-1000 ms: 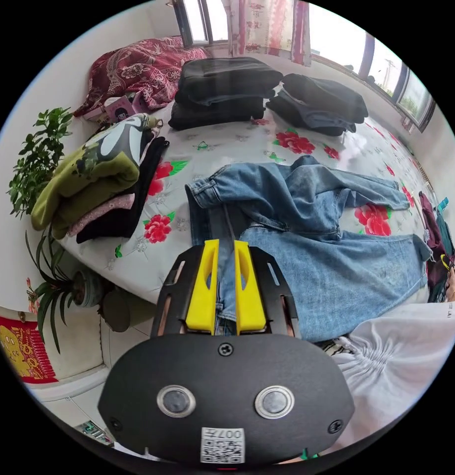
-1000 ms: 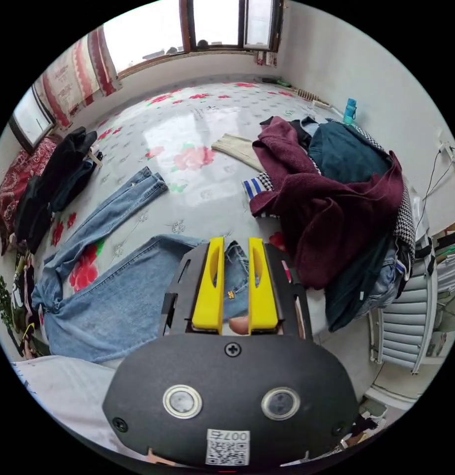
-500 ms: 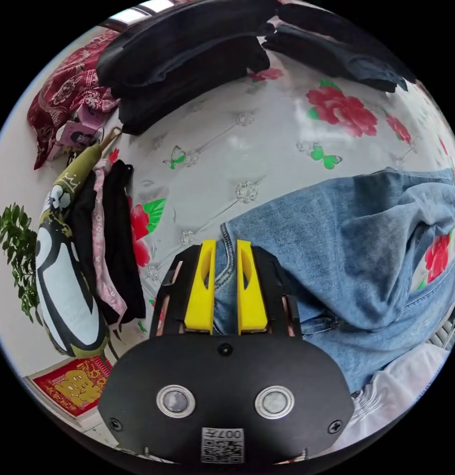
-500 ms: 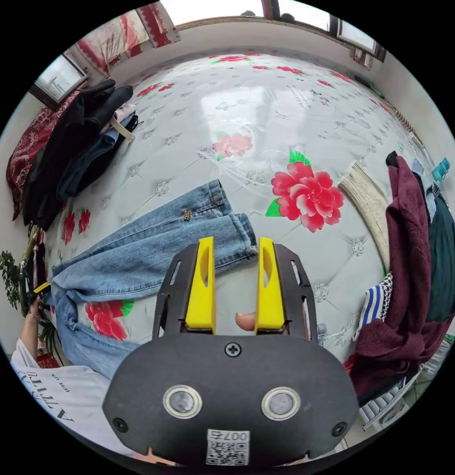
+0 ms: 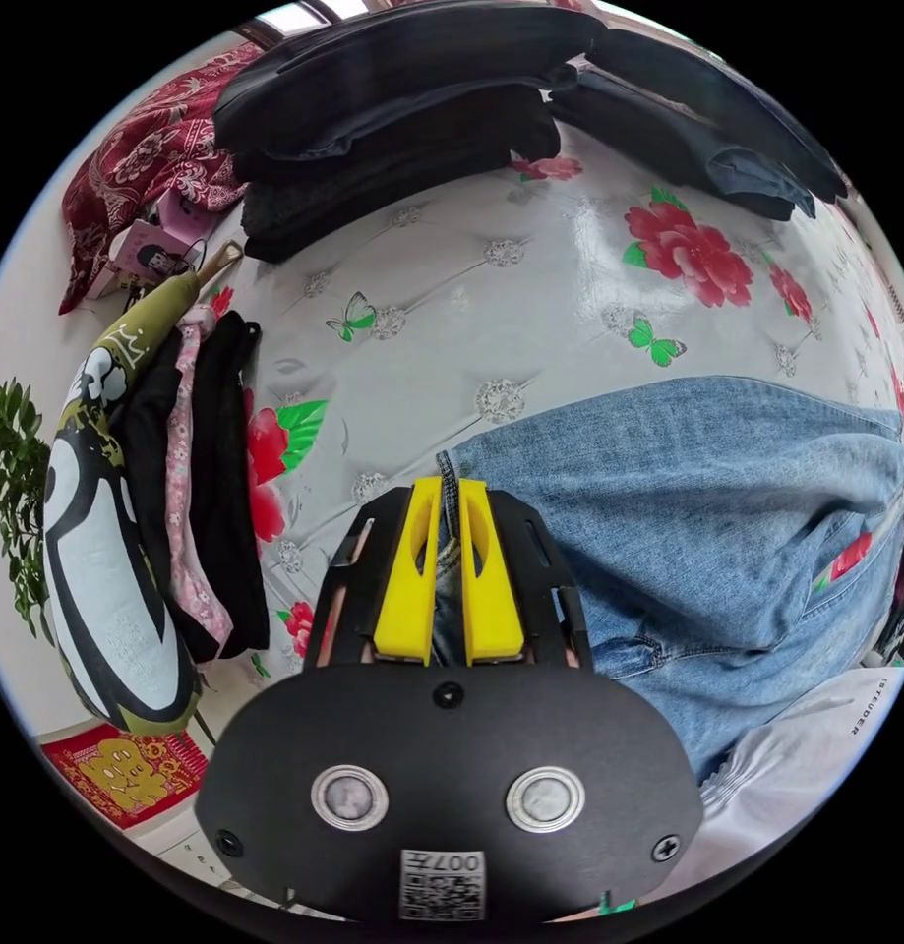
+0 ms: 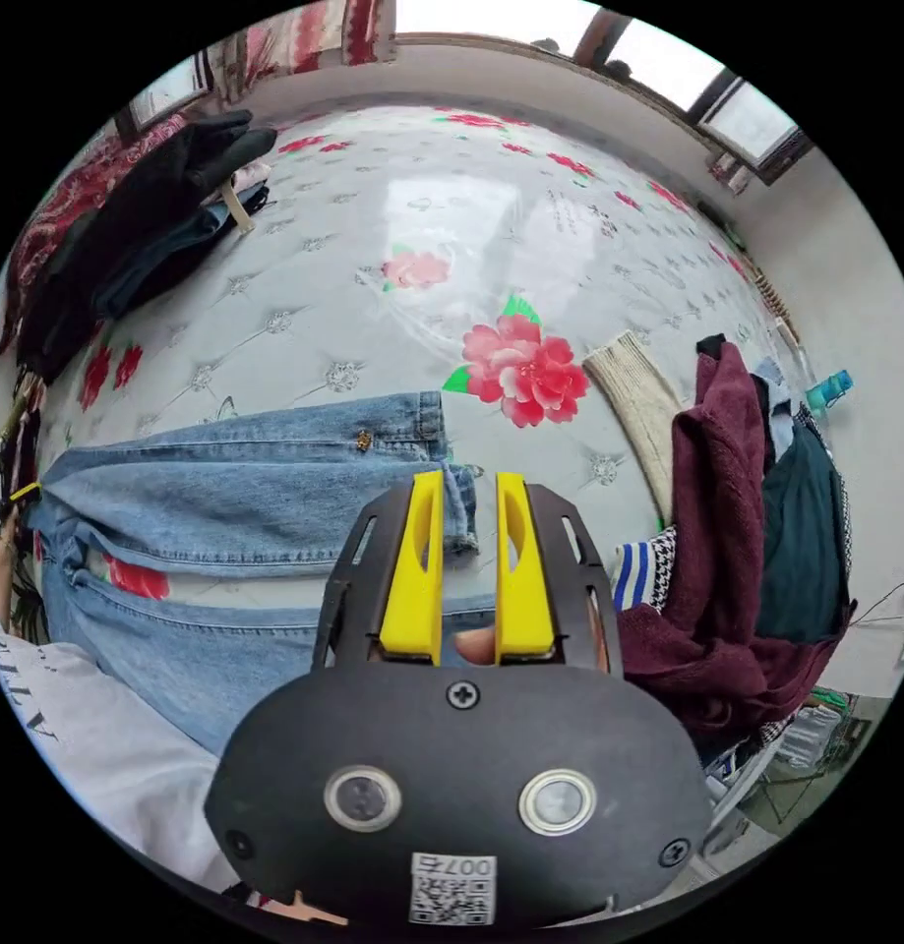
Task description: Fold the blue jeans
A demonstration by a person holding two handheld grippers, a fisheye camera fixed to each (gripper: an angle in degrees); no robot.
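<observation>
The blue jeans [image 5: 717, 511] lie on the flowered bed sheet [image 5: 471, 324], stretching away to the right. My left gripper [image 5: 450, 487] is shut on the corner of their waistband, and denim fills the narrow gap between the jaws. In the right gripper view the two legs [image 6: 255, 482] lie side by side with a strip of sheet between them. The far leg's hem [image 6: 458, 506] sits between the jaws of my right gripper [image 6: 469, 482]. Those jaws stand partly apart, with bare sheet showing beside the right one.
Dark folded stacks [image 5: 392, 108] lie at the far side of the bed. A pile topped by a green penguin-print garment [image 5: 107, 511] lies at its left edge. A maroon clothes heap [image 6: 727, 551] and a cream knit [image 6: 638, 403] lie beyond the hems. The person's white shirt [image 5: 806, 747] is close.
The left gripper kept its hold and carried the waistband across the bed. The right jaws let go of the hem half a second ago and have since narrowed around the far leg's hem.
</observation>
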